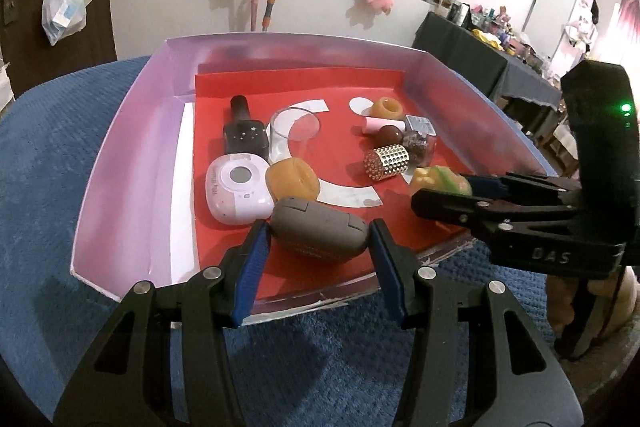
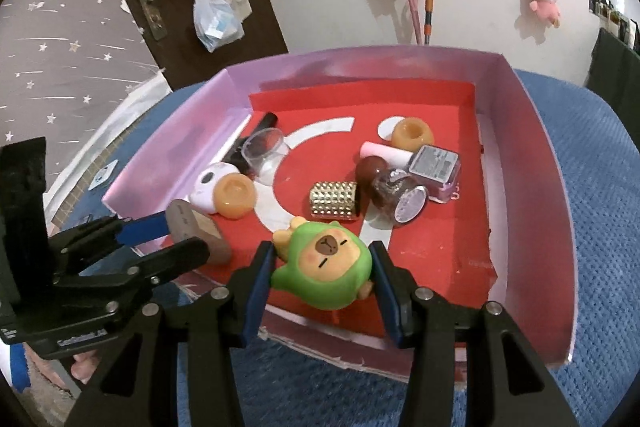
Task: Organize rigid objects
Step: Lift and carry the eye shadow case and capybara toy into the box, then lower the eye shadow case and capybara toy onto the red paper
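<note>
The left hand-held gripper (image 1: 316,255) clamps a grey case (image 1: 318,229) over the tray's (image 1: 132,163) near edge. The right hand-held gripper (image 2: 322,281) clamps a green capybara figure (image 2: 324,267), its underside hidden. Farther in, the black bottle (image 2: 264,125) lies half-hidden behind a clear cup (image 2: 266,151).

Grey oval case (image 1: 318,229) and green capybara figurine (image 2: 326,265) above red-lined box (image 1: 132,155)
</note>
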A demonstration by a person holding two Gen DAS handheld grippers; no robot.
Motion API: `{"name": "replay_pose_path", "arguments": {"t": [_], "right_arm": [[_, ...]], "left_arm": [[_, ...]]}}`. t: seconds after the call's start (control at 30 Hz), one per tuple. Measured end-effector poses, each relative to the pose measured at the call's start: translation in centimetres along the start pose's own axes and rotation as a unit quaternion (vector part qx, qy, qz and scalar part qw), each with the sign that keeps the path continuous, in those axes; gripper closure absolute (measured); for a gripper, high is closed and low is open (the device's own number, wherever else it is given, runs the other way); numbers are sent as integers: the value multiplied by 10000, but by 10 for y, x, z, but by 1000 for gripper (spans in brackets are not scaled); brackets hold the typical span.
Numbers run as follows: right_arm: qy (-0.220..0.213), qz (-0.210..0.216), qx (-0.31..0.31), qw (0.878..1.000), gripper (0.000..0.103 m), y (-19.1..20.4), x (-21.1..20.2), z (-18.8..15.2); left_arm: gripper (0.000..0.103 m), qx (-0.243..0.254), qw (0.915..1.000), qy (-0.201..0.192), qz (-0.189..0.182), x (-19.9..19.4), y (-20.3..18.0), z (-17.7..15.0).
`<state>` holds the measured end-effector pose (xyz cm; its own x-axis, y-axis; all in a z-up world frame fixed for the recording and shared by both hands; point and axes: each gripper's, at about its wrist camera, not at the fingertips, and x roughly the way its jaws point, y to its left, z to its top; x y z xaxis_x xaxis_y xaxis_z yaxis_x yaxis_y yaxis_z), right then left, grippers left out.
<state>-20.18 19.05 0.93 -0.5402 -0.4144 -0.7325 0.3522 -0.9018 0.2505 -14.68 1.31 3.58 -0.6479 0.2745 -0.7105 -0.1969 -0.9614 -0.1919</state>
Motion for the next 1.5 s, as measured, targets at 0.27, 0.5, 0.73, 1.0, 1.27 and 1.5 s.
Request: {"name": "replay_pose_path", "arguments": {"t": [0.27, 0.5, 0.73, 1.0, 1.27, 1.5], "right_arm": [[129, -93, -23, 9999, 53, -3, 14, 1], [137, -89, -2, 9999, 53, -4, 18, 3], [125, -93, -4, 9999, 53, -4, 18, 4], [34, -270, -72, 9996, 53, -3, 18, 4], [39, -274, -78, 9996, 53, -5, 18, 5], [56, -267, -105, 9996, 53, -5, 18, 6]], "left_arm": [[54, -112, 9999, -29, -118, 3, 4, 4], [55, -85, 9999, -95, -89, 10, 2, 8], [57, -71, 9999, -76, -86, 18, 1, 15], [76, 10, 9999, -100, -77, 7, 0, 22], [75, 351, 9992, -58, 161, 10, -15, 15], [49, 250, 9996, 23, 92, 21, -8, 12]]}}
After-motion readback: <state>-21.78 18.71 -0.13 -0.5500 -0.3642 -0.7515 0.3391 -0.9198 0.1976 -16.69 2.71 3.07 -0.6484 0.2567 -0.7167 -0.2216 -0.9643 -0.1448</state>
